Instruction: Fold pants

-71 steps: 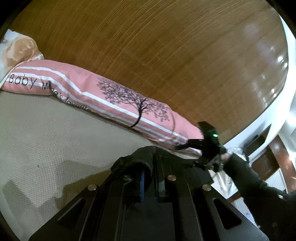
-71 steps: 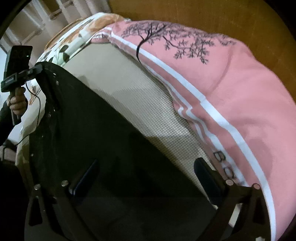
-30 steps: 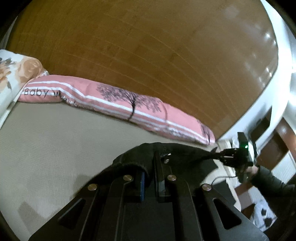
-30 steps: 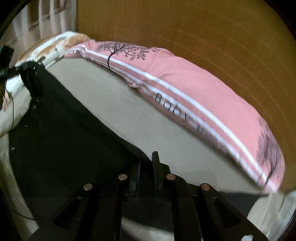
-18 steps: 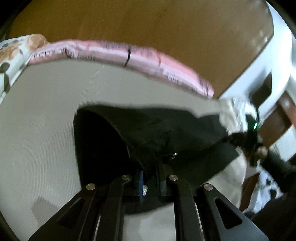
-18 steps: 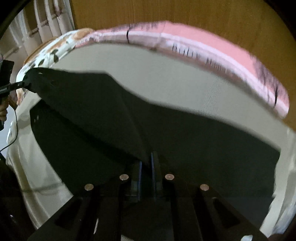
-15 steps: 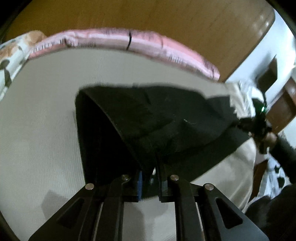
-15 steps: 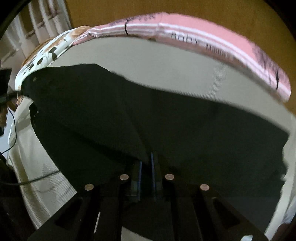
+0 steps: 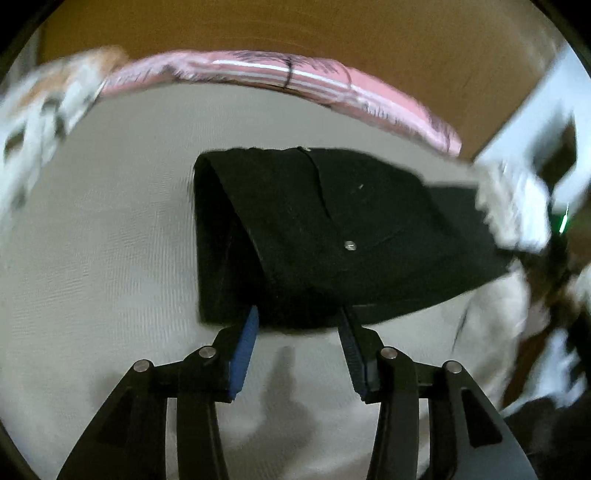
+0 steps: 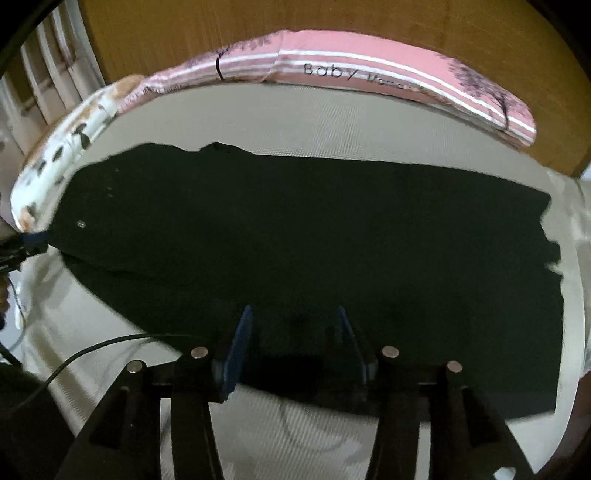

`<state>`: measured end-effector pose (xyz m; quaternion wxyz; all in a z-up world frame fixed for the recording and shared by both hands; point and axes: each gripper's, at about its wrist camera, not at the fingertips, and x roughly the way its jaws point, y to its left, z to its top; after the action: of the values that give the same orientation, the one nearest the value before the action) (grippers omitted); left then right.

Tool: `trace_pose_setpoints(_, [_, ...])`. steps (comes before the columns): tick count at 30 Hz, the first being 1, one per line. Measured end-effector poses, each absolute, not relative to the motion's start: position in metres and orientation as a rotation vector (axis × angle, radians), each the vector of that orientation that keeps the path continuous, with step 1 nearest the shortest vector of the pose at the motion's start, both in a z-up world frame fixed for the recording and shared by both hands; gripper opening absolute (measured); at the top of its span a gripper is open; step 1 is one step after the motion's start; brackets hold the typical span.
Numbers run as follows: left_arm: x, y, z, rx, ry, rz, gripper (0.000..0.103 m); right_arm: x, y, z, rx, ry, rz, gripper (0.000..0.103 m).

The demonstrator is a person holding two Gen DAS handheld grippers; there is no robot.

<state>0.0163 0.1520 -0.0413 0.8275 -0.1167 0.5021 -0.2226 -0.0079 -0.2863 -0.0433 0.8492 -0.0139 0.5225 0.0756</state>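
Note:
The black pants [image 10: 314, 236] lie spread across the beige bed sheet [image 10: 332, 110], one leg folded over the other. In the left wrist view the waist end of the pants [image 9: 314, 229] lies just ahead of my left gripper [image 9: 299, 317], which is open with its fingertips at the near edge of the fabric. My right gripper [image 10: 293, 317] is open too, its fingers over the near edge of the pants. The left gripper shows at the far left of the right wrist view [image 10: 31, 240].
A pink striped pillow [image 10: 369, 70] lies along the wooden headboard [image 10: 258, 18]. A floral pillow [image 10: 74, 136] sits at the left side. A black cable [image 10: 92, 347] trails over the sheet near my right gripper. The bed's right edge [image 9: 517, 206] is blurred.
Both grippers lowered the pants onto the sheet and opened, letting go of the fabric. The pants now lie flat instead of hanging between the grippers.

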Motion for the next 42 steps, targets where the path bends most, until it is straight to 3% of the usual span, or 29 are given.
trace_pose_setpoints(4, [0.008,0.170,-0.050,-0.576,1.073,-0.515,0.046,-0.039,-0.300,-0.035,0.129,1.072,0.162,0.048])
trace_pose_setpoints(10, [0.022,0.154,-0.069,-0.798,1.074,-0.543,0.046,-0.039,-0.322,-0.064,0.462,1.040,0.130,0.048])
trace_pose_setpoints(19, [0.053,0.143,-0.086,-0.896,1.061,-0.425,0.046,-0.015,-0.363,-0.102,0.732,0.962,0.004,0.049])
trace_pose_setpoints(20, [0.056,0.142,-0.085,-0.891,1.058,-0.412,0.039,-0.011,-0.366,-0.106,0.752,0.958,-0.005,0.048])
trace_pose_setpoints(21, [0.057,0.143,-0.084,-0.880,1.055,-0.393,0.020,-0.007,-0.370,-0.110,0.776,0.948,-0.013,0.046])
trace_pose_setpoints(23, [0.059,0.150,-0.081,-0.866,1.032,-0.356,0.005,0.002,-0.377,-0.114,0.823,0.909,-0.025,0.043])
trace_pose_setpoints(30, [0.065,0.183,-0.071,-0.876,1.012,-0.291,0.004,0.032,-0.397,-0.123,0.901,0.843,-0.075,0.027])
trace_pose_setpoints(35, [0.040,0.172,-0.061,-0.810,1.031,-0.392,0.007,0.032,-0.407,-0.128,0.959,0.833,-0.067,0.025])
trace_pose_setpoints(38, [0.028,0.166,-0.064,-0.850,1.053,-0.410,0.017,0.029,-0.408,-0.130,0.938,0.842,-0.056,0.022])
trace_pose_setpoints(42, [0.023,0.153,-0.079,-0.893,1.114,-0.424,0.018,0.027,-0.411,-0.133,0.971,0.837,-0.057,0.022])
